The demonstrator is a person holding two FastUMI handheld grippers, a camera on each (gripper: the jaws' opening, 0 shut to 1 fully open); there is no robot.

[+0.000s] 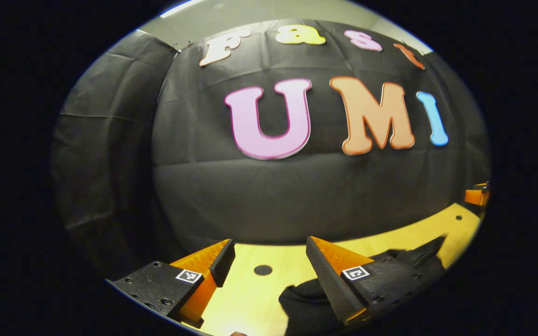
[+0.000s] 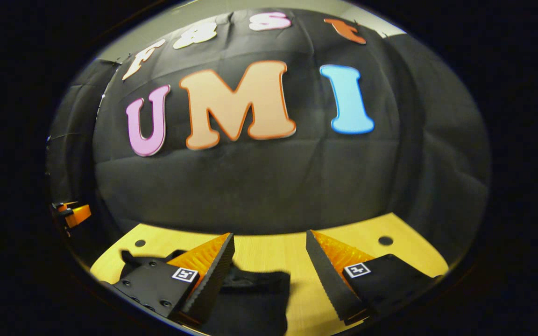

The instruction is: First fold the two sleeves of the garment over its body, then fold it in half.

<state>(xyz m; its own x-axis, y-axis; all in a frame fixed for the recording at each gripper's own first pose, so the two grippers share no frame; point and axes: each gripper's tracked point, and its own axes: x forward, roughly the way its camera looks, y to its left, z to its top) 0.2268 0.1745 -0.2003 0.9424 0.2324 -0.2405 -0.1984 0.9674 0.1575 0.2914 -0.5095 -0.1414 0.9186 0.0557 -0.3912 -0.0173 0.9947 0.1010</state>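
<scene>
left gripper view: left gripper (image 1: 269,261) fingers spread, nothing between them, held above the table (image 1: 250,298); dark garment (image 1: 306,303) lies on the table low right
right gripper view: right gripper (image 2: 269,256) also spread and empty, garment (image 2: 255,298) below, lower left
judgement: sleeve folds not started; next needs both to drop and pinch a sleeve

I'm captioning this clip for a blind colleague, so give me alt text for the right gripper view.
The right gripper hangs open above a dark garment lying on a yellow wooden table with round holes, its fingers holding nothing. Black cloth walls rise behind the table, and the left gripper shows at the far left edge.
</scene>
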